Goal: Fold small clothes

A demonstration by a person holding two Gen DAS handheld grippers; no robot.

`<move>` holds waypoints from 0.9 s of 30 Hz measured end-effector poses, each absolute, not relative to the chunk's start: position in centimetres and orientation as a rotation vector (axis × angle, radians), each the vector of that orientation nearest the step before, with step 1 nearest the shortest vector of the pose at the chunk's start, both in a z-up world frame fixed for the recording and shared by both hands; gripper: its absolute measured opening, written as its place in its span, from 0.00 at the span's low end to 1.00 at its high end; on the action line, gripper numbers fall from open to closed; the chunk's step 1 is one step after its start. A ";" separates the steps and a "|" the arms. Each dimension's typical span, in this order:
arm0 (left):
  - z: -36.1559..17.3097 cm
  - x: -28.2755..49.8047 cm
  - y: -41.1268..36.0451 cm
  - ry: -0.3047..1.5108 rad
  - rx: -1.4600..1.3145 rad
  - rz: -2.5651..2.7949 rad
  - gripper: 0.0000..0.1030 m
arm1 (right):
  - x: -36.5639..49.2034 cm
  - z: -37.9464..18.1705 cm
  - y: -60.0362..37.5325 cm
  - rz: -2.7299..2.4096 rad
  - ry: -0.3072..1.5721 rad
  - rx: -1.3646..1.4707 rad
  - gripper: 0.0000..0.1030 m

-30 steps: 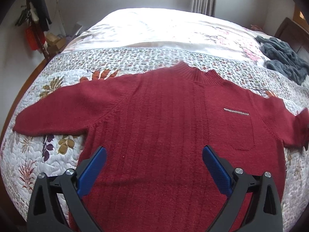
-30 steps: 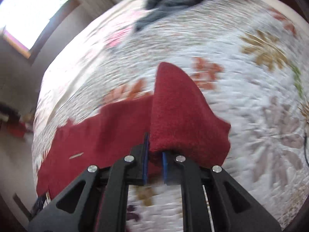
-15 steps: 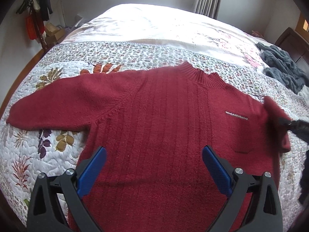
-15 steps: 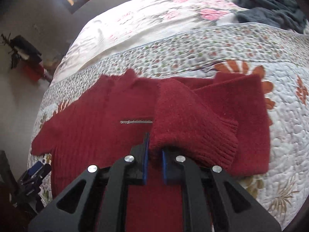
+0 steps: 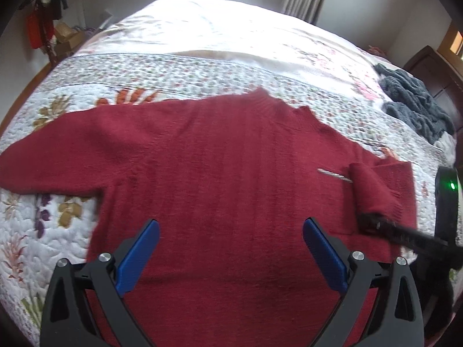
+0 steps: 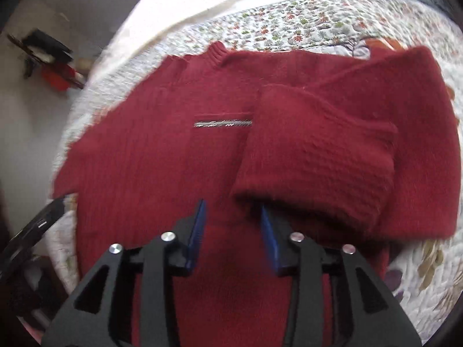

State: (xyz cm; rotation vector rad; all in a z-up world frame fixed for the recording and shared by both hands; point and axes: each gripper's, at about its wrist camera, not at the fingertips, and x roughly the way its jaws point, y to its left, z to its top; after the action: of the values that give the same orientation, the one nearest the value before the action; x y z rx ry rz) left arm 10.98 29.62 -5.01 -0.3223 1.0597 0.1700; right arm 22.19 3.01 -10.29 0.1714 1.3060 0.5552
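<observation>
Red sweater (image 5: 220,173) lies flat, front up, on the floral quilt (image 5: 58,92). Its right-hand sleeve (image 6: 315,156) is folded inward over the chest, cuff lying against the right gripper (image 6: 233,217), whose jaws stand part-open, gripping nothing. Left gripper (image 5: 231,248) hovers over the hem, jaws wide. Grey knit (image 5: 416,107) lies well apart.

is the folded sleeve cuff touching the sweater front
Touching: the right wrist view shows the sleeve cuff lying flat on the sweater front, covering the silver pocket trim's end.
</observation>
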 end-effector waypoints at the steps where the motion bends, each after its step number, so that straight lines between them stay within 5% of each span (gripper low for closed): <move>1: -5.0 11.2 29.1 1.062 -0.328 0.155 0.95 | 21.7 -9.9 2.1 0.563 1.299 0.198 0.37; 12: -8.5 18.8 17.6 1.177 -0.389 -0.108 0.88 | 18.0 -8.1 -10.2 0.361 1.206 0.303 0.37; 17: -11.5 22.0 14.7 1.258 -0.429 -0.129 0.63 | 16.5 -8.9 -13.2 0.307 1.204 0.327 0.37; 19: -12.3 22.7 14.2 1.276 -0.455 -0.130 0.38 | 16.2 -9.1 -13.8 0.297 1.204 0.334 0.37; 22: -12.0 22.6 14.6 1.261 -0.467 -0.117 0.18 | 16.0 -9.2 -14.3 0.283 1.201 0.333 0.37; 27: -8.8 21.0 17.2 1.141 -0.448 -0.099 0.17 | 16.7 -8.8 -13.3 0.303 1.184 0.337 0.37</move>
State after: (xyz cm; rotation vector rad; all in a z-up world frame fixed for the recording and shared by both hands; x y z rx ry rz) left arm 20.96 17.21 -8.78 -0.4482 1.1412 -0.0993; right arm 16.73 -13.27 -8.83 0.3373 1.1838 0.3029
